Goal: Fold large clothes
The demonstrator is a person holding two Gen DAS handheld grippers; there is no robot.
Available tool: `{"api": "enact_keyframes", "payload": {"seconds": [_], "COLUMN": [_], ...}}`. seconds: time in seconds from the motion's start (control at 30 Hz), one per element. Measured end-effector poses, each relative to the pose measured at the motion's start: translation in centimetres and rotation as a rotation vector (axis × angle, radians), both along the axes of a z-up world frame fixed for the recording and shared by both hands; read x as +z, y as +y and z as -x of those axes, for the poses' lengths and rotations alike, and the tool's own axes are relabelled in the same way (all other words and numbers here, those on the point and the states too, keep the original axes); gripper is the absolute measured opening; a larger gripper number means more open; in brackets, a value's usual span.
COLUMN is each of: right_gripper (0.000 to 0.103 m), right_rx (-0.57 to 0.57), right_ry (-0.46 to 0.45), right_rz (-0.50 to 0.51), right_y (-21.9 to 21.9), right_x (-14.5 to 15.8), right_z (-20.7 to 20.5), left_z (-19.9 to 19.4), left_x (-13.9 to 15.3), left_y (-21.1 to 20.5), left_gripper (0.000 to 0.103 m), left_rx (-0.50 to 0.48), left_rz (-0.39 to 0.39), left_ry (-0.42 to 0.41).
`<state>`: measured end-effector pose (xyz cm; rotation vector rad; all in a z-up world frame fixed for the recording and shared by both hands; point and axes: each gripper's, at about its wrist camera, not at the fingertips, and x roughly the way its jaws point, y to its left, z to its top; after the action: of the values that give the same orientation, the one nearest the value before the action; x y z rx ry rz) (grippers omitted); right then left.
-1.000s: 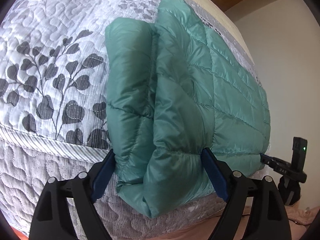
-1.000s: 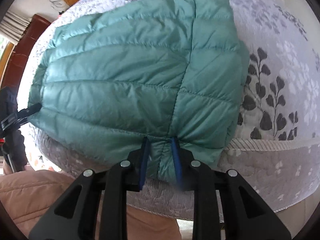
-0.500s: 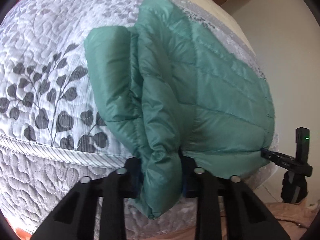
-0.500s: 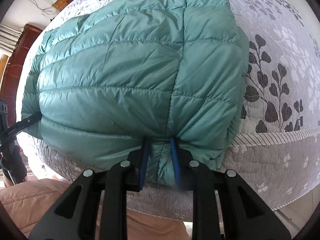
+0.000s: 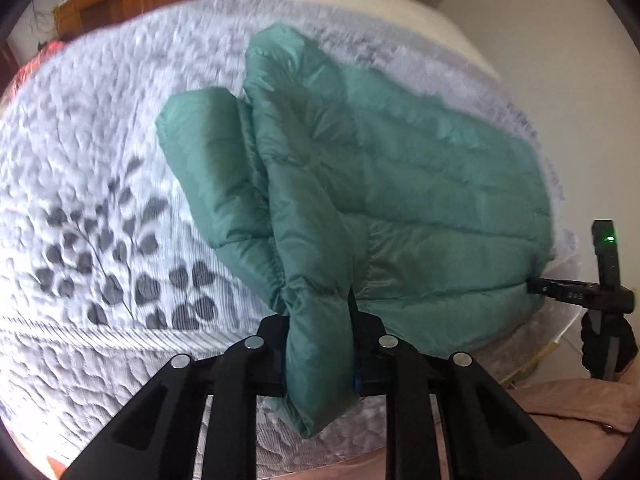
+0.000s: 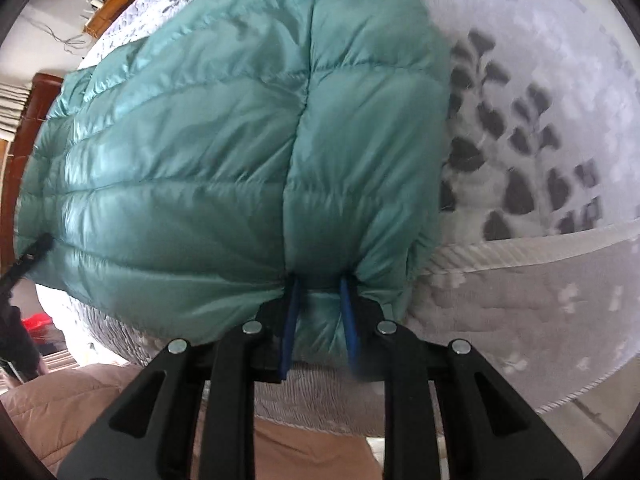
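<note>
A teal quilted puffer jacket (image 5: 400, 200) lies folded on a bed, its near edge at the bed's front edge. My left gripper (image 5: 320, 312) is shut on a bunched fold of the jacket's near edge, with fabric hanging down between the fingers. My right gripper (image 6: 320, 292) is shut on the jacket (image 6: 200, 140) at its near hem, the blue pads (image 6: 289, 320) pinching a ridge of fabric. The right gripper also shows at the far right of the left wrist view (image 5: 568, 290). A folded sleeve (image 5: 200, 160) lies at the jacket's left.
The bed has a white quilted cover with dark leaf prints (image 5: 100, 220), which also shows in the right wrist view (image 6: 520, 160). Its front edge drops off just below the grippers. A wooden cabinet (image 5: 108, 0) stands behind the bed. A white wall (image 5: 540, 20) is at the right.
My left gripper closed from wide open onto the jacket's near edge, then lifted it. The right gripper stayed shut on the hem and rose with it.
</note>
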<state>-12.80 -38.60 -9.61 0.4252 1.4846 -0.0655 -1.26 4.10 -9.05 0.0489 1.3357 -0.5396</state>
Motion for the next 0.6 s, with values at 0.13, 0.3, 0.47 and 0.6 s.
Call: {"api": "enact_keyframes", "payload": {"seconds": [0.13, 0.3, 0.47, 0.6], "right_gripper": [0.019, 0.018, 0.018, 0.018], "right_rx": [-0.003, -0.003, 0.007, 0.009], "right_ry": [0.003, 0.002, 0.004, 0.005], "right_rz": [-0.022, -0.033, -0.023, -0.024], "right_y": [-0.6, -0.6, -0.2, 0.3], "right_x": [-1.0, -1.5, -1.4, -1.3], "right_z": [0.1, 0.5, 0.6, 0.5], "left_z": [0.3, 1.4, 2.5, 3.7], "left_x": [0.6, 4.7, 7.3, 8.6], "left_y": [-2.0, -5.3, -9.4, -13.7], "left_gripper": [0.021, 0.021, 0.021, 0.021], "left_rx": [-0.027, -0.131, -0.273, -0.372], "left_rz": [-0.075, -0.129, -0.163, -0.113], "left_ry": [-0.049, -0.164, -0.237, -0.239]}}
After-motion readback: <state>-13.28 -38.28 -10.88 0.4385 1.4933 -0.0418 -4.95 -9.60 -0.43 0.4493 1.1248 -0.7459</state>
